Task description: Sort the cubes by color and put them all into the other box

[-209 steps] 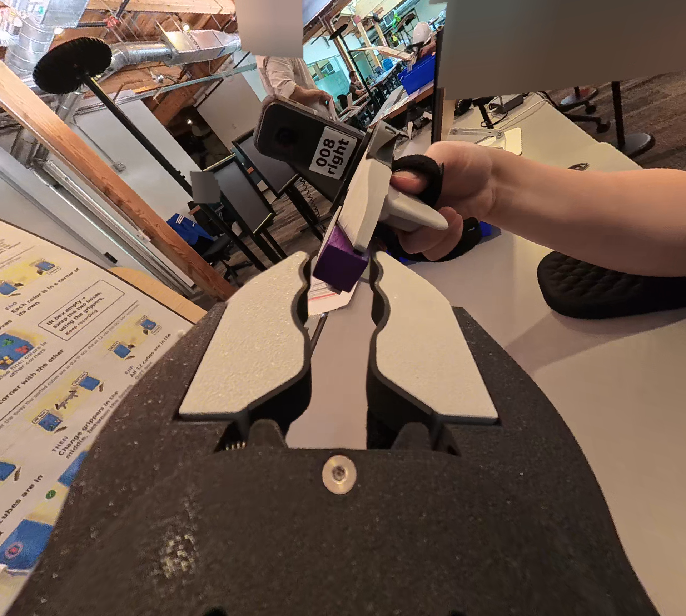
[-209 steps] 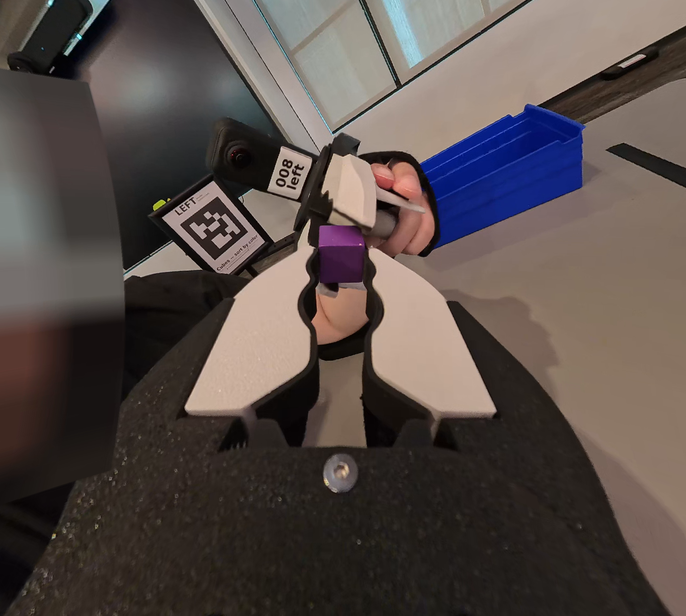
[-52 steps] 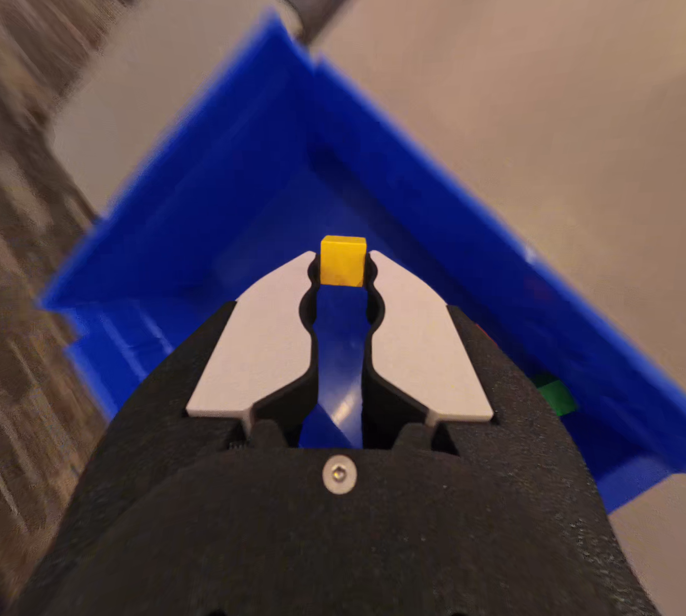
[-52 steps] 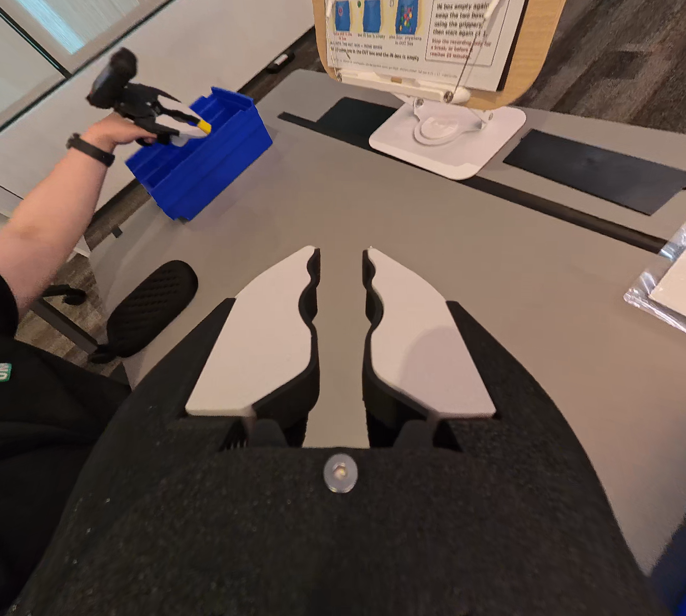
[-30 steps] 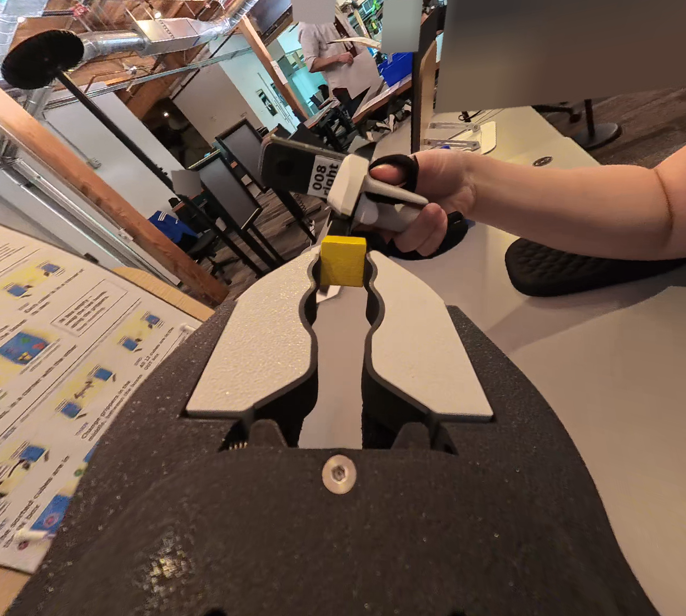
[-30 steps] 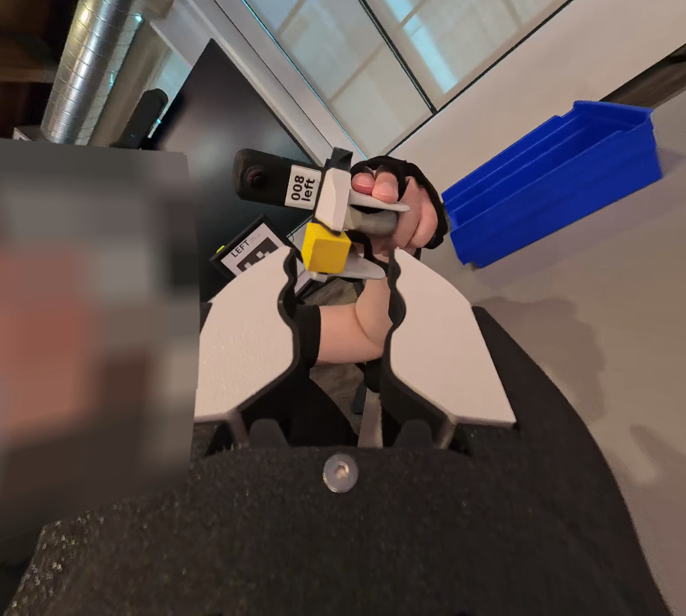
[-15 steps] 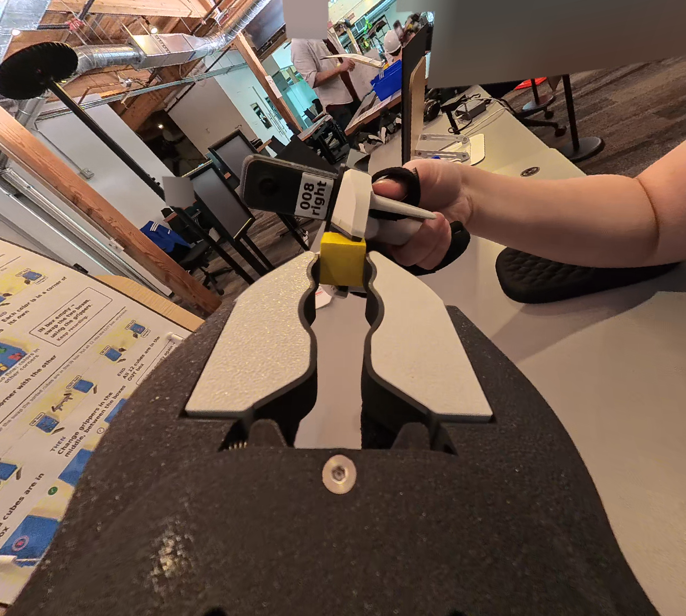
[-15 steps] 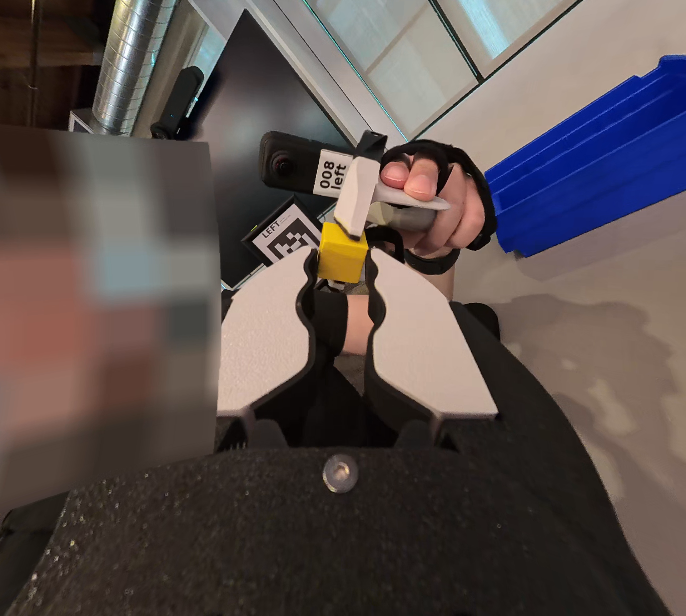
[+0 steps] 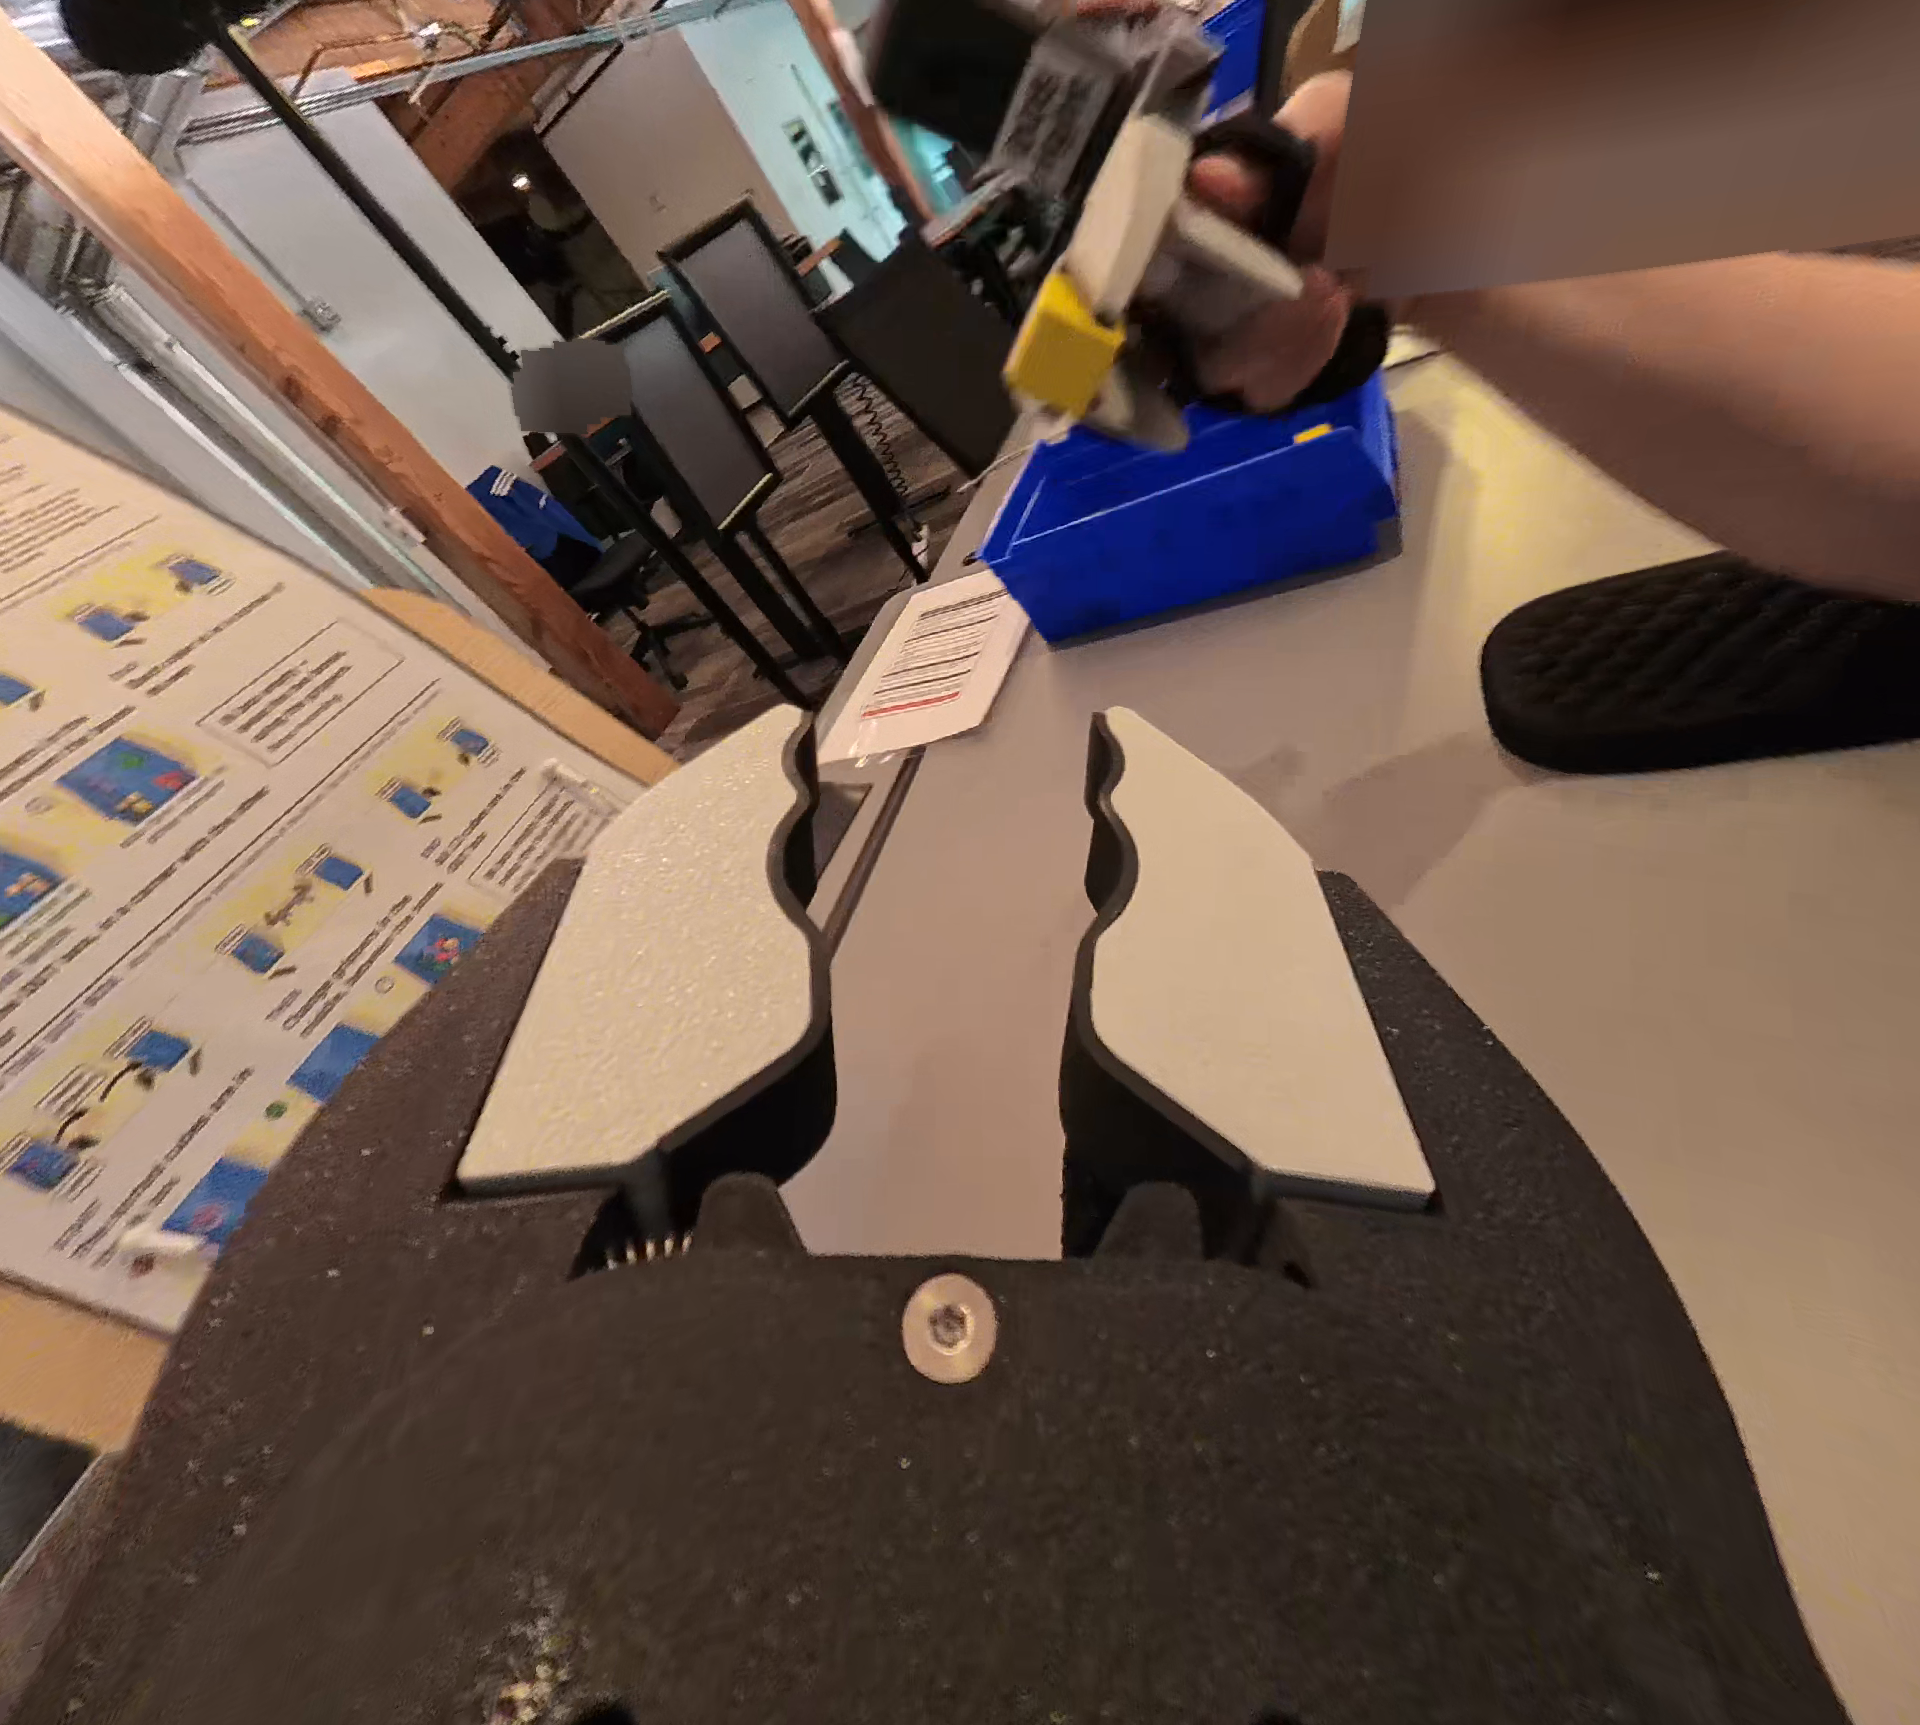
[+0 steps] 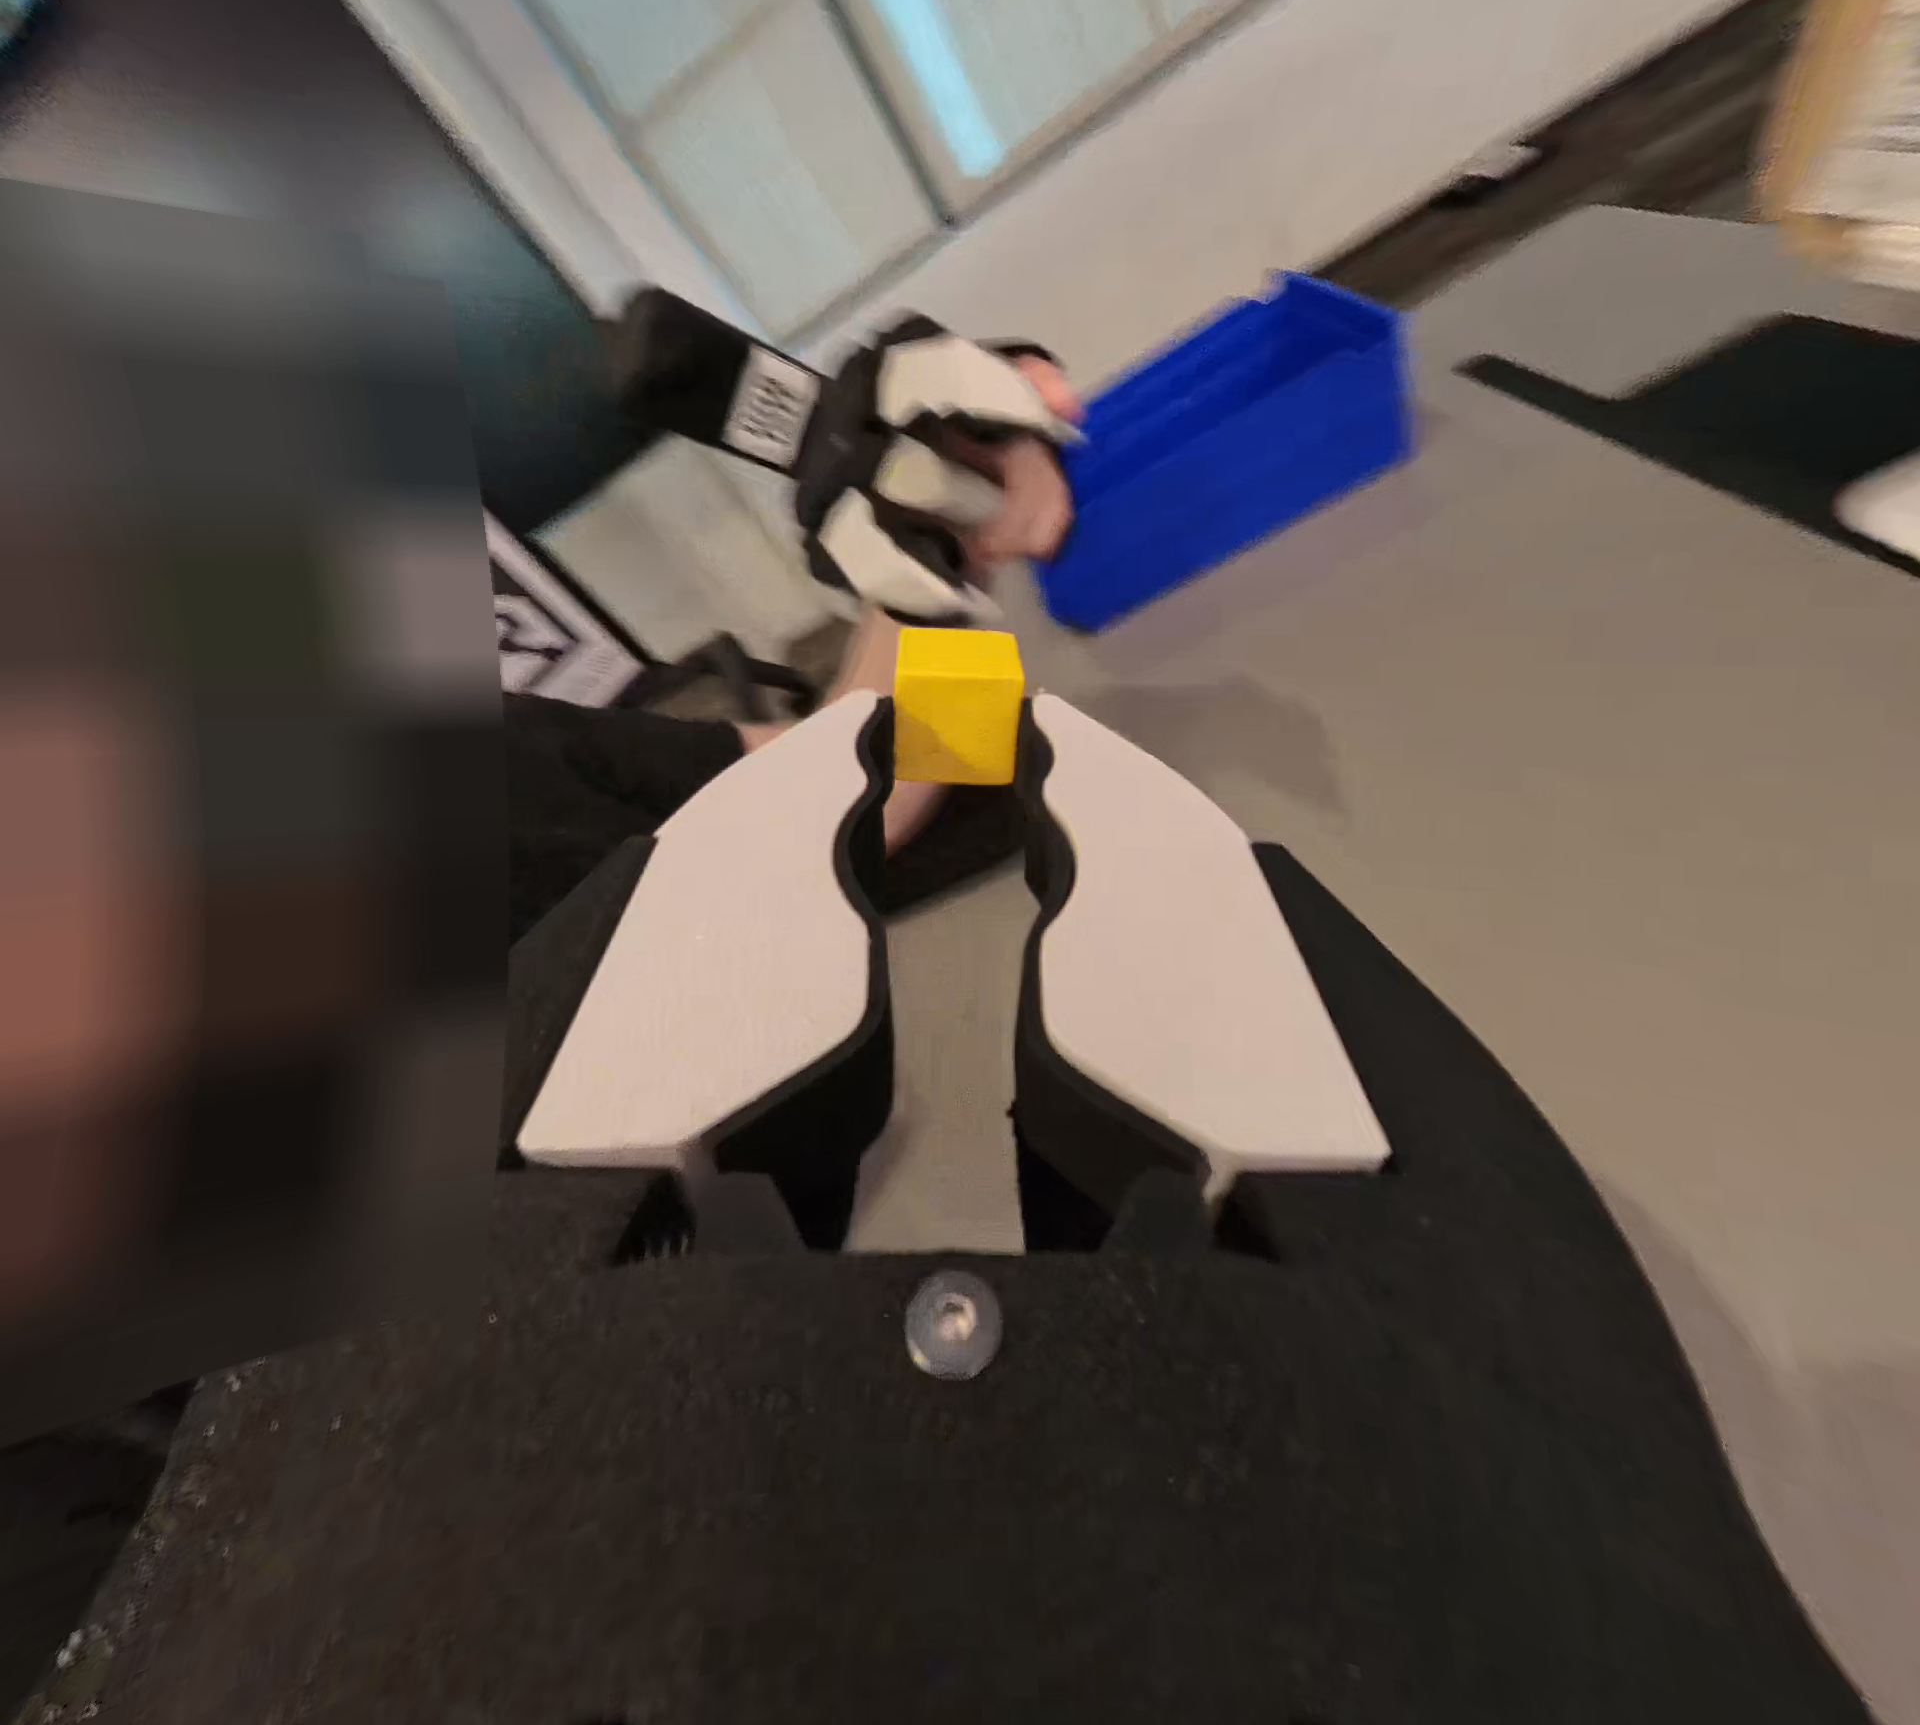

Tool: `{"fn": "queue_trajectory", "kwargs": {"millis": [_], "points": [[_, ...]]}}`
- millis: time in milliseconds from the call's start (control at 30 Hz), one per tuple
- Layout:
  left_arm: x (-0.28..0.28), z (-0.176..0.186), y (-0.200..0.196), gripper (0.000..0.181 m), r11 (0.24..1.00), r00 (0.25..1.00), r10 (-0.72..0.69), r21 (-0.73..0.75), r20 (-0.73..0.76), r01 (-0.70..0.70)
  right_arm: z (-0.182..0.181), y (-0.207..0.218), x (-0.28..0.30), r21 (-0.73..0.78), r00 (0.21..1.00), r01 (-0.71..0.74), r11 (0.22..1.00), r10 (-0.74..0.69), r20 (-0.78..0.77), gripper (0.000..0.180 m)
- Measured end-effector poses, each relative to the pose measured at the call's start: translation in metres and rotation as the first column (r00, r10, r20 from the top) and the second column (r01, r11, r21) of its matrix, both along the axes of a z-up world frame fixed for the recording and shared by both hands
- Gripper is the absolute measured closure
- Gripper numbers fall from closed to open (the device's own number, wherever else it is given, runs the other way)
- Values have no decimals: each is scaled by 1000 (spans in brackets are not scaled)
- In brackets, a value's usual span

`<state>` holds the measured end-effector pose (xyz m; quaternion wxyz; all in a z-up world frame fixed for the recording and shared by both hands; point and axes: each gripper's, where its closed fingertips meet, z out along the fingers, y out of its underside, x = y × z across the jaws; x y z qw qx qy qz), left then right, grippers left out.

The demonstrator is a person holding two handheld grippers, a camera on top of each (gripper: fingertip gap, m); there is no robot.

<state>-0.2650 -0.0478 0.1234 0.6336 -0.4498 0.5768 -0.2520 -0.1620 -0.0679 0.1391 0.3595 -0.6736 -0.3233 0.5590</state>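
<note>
My right gripper [image 10: 956, 714] is shut on a yellow cube [image 10: 956, 707] held at its fingertips above the grey table. In the left wrist view the same gripper [image 9: 1091, 371] carries the cube [image 9: 1062, 356] over a blue box [image 9: 1195, 512] at the table's far end; a small yellow cube [image 9: 1312, 432] shows inside that box. My left gripper [image 9: 948, 730] is open and empty, low over the table. It also shows in the right wrist view [image 10: 935, 522], in front of a second blue box [image 10: 1236, 470].
An instruction board [image 9: 208, 844] stands at the left of the left wrist view. A printed card [image 9: 930, 673] lies on the table [image 9: 1558, 1000] before the blue box. A black padded armrest [image 9: 1704, 662] is at the right. Monitors on stands fill the background.
The yellow cube passed from my left gripper to my right. My left gripper opened and drew back; my right gripper moved away with the cube toward the far blue box.
</note>
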Motion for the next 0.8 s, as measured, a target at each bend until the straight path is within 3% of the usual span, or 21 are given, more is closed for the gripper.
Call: {"fn": "queue_trajectory", "kwargs": {"millis": [67,100,133,200,267,300,433,533,667,800], "points": [[-6,5,8,134,999,999,40,4,14,-40,-13,8,59,27,963,182,983,-184,196,158],[-7,6,11,135,999,999,48,2,18,-48,-24,12,98,38,907,288,957,-286,309,158],[-8,7,14,137,998,998,56,-1,20,-56,-37,16,142,58,816,404,913,-389,428,158],[-7,6,19,137,997,997,74,0,8,-74,-70,18,246,109,540,620,777,-523,660,158],[-5,3,23,137,996,996,85,2,-9,-85,-107,5,343,125,278,754,645,-486,829,158],[-3,1,24,137,996,996,88,1,-17,-88,-126,-1,379,115,204,793,598,-438,875,158],[0,-10,28,137,995,994,98,3,-51,-98,-195,-10,454,27,135,853,521,-271,953,158],[0,-15,30,137,994,991,113,1,-70,-113,-231,-6,470,21,87,840,542,-172,981,158],[-2,-16,33,137,992,990,123,0,-71,-123,-257,-3,481,44,-15,806,590,-54,998,157],[-2,-15,33,138,993,990,121,1,-68,-121,-271,-11,493,35,-57,815,579,20,998,157]]}}
